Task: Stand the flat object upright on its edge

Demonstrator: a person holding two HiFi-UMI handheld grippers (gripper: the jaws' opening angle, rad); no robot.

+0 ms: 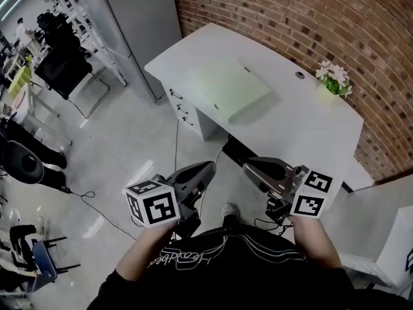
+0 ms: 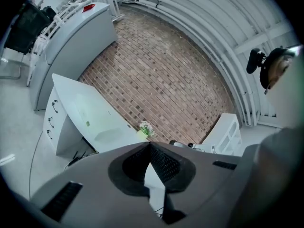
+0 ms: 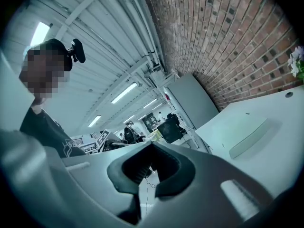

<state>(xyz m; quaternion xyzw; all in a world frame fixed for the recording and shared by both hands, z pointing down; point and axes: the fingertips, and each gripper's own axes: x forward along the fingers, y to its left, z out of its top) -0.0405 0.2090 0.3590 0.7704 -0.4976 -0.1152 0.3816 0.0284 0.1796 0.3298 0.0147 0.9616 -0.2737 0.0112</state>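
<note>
A flat pale-green object lies flat on the white desk; it also shows as a pale slab in the right gripper view and faintly in the left gripper view. Both grippers hang in front of the person's chest, well short of the desk. My left gripper is shut and holds nothing. My right gripper is shut and empty too. The two tips point toward each other over the floor.
A small pot of white flowers stands at the desk's far right, by the brick wall. Drawers sit under the desk's left end. A grey cabinet and black chairs stand to the left. Cables trail on the floor.
</note>
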